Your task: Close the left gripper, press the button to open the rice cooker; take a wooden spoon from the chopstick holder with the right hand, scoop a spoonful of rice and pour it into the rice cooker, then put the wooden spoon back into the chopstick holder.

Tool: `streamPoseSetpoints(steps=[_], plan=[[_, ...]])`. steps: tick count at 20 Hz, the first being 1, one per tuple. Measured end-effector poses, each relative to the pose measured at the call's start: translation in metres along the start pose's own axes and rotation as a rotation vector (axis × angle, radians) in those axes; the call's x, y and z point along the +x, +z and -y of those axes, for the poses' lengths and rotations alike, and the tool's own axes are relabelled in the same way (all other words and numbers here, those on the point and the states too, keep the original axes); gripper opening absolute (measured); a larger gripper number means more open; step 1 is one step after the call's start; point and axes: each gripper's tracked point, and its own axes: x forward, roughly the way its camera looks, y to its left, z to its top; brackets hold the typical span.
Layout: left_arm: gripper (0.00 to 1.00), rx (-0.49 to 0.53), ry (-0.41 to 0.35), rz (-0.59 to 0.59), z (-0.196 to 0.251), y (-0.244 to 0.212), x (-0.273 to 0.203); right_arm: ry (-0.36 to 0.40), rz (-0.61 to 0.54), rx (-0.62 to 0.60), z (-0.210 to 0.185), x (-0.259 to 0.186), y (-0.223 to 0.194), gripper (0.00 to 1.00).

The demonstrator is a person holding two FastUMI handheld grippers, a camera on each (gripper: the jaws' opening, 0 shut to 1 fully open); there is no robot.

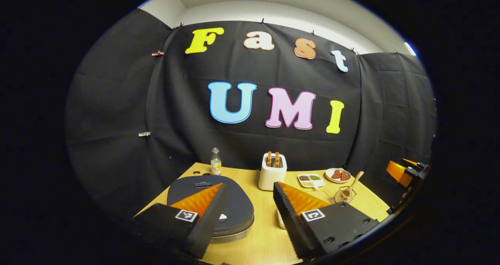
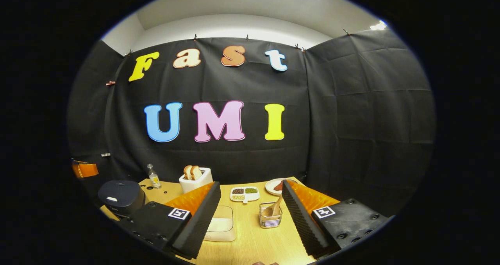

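The dark rice cooker [image 1: 234, 206] sits lid down on the wooden table, just below and ahead of my left gripper [image 1: 249, 185], which is open and holds nothing. A pale button [image 1: 222, 217] shows at the cooker's front edge, beside the left finger. The wire chopstick holder [image 2: 270, 218] stands upright with the wooden spoon [image 2: 275, 208] leaning in it, between the fingers of my open, empty right gripper [image 2: 250, 183] and somewhat ahead of them. A white rice container [image 2: 220, 224] lies by the right gripper's left finger. The cooker [image 2: 121, 196] also shows far left in the right gripper view.
A white toaster [image 1: 272, 173] with bread stands mid-table, with a small bottle [image 1: 215, 162] to its left. A divided dish of grains [image 2: 244, 194] and a plate [image 2: 275, 186] lie toward the back right. Black cloth walls close in the table's back and sides.
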Motion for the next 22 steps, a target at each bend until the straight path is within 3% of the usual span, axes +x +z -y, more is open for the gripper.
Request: streamPoseSetpoints(steps=[4, 7, 9, 20, 22], plan=[[0.42, -0.004, -0.009, -0.092, -0.021, -0.017, 0.017, -0.021, -0.01, -0.014, 0.004, -0.004, -0.003, 1.0], [0.18, -0.06, -0.016, -0.175, -0.033, -0.036, 0.03, -0.026, -0.017, -0.03, 0.006, -0.006, -0.005, 0.98], [0.07, -0.084, -0.014, -0.24, -0.042, -0.055, 0.035, -0.03, -0.024, -0.035, 0.006, -0.006, -0.007, 0.98], [0.06, -0.088, 0.002, -0.44, -0.069, -0.127, 0.053, -0.061, -0.094, -0.036, 0.018, -0.017, -0.028, 0.98], [0.07, -0.082, 0.001, -0.426, -0.07, -0.126, 0.052, -0.052, -0.099, -0.043, 0.016, -0.02, -0.03, 0.99]])
